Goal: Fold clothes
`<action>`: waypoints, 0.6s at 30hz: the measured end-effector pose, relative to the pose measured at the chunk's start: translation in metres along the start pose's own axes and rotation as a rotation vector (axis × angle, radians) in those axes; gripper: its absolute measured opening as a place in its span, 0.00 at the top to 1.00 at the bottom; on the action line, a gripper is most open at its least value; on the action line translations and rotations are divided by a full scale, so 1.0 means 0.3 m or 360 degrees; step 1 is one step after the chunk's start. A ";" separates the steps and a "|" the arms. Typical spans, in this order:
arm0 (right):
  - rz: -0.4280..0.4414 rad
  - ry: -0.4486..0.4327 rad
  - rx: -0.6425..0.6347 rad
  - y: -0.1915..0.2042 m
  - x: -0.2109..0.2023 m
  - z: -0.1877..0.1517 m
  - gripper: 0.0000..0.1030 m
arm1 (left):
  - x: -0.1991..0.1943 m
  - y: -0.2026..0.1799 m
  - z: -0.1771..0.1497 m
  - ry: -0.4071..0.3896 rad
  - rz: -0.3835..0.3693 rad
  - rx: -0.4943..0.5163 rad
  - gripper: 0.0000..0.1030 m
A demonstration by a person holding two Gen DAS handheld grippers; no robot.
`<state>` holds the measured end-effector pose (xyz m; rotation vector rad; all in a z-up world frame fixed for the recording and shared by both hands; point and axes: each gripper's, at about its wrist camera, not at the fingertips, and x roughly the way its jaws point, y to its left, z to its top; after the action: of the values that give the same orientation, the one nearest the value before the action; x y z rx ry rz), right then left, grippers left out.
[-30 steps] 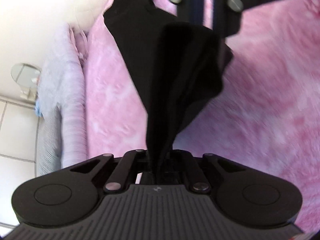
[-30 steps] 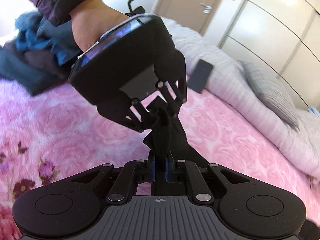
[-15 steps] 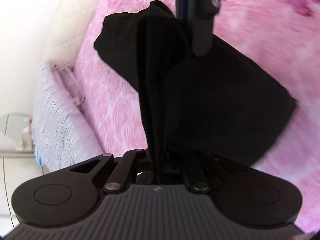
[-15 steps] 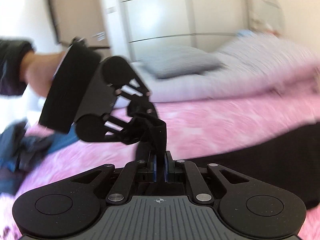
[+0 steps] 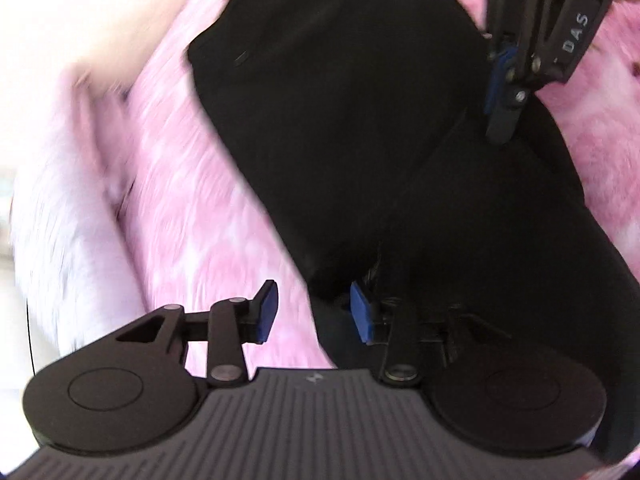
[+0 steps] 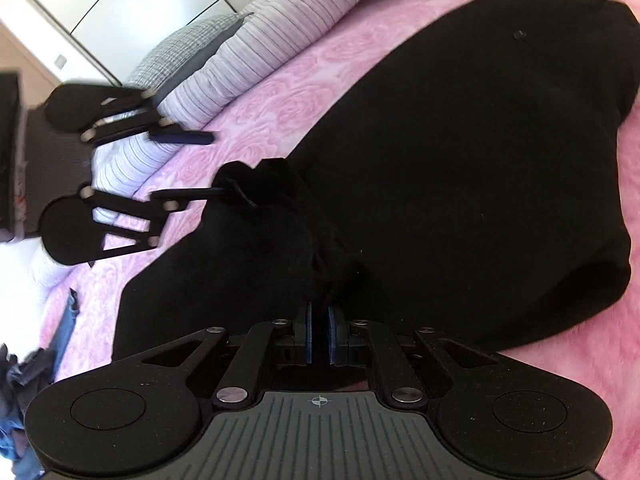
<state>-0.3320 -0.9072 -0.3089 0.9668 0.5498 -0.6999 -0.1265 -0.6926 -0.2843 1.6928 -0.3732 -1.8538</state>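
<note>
A: What lies beyond the jaws?
B: A pink blanket (image 6: 288, 92), a striped pillow (image 6: 256, 48) and a grey checked pillow (image 6: 180, 52).
A: And left of them?
B: A blue heap of clothes (image 6: 16, 412).

Each view looked forward and steeply down along its own gripper's fingers, close above a pink blanket (image 5: 192, 208). The left wrist camera faced the black garment (image 5: 360, 120) with the right gripper (image 5: 502, 120) at its top right. The right wrist camera saw the same garment, with the left gripper (image 6: 200, 164) at its left.
</note>
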 end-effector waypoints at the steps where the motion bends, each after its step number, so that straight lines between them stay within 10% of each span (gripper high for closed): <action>1: 0.0013 0.0003 0.0027 -0.008 -0.010 0.010 0.93 | -0.009 0.007 -0.025 0.0039 -0.0004 -0.0080 0.63; 8: 0.0051 -0.0032 0.0001 -0.004 -0.110 0.106 0.94 | -0.014 0.007 -0.201 0.0279 -0.0068 -0.0638 0.62; 14: -0.0149 0.0114 -0.0073 -0.034 -0.177 0.131 0.88 | 0.043 -0.055 -0.267 0.0345 -0.0073 -0.0746 0.62; 16: -0.0263 0.0036 -0.0210 -0.004 -0.252 0.150 0.70 | 0.036 -0.056 -0.274 0.0336 -0.0050 -0.0777 0.62; 18: -0.0324 -0.0063 -0.0317 0.018 -0.308 0.196 0.23 | 0.011 -0.079 -0.285 0.0341 -0.0031 -0.0891 0.62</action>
<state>-0.3822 -0.9303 -0.2144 0.7163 0.6761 -0.8274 -0.0492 -0.6604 -0.3134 1.4753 0.2346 -1.5714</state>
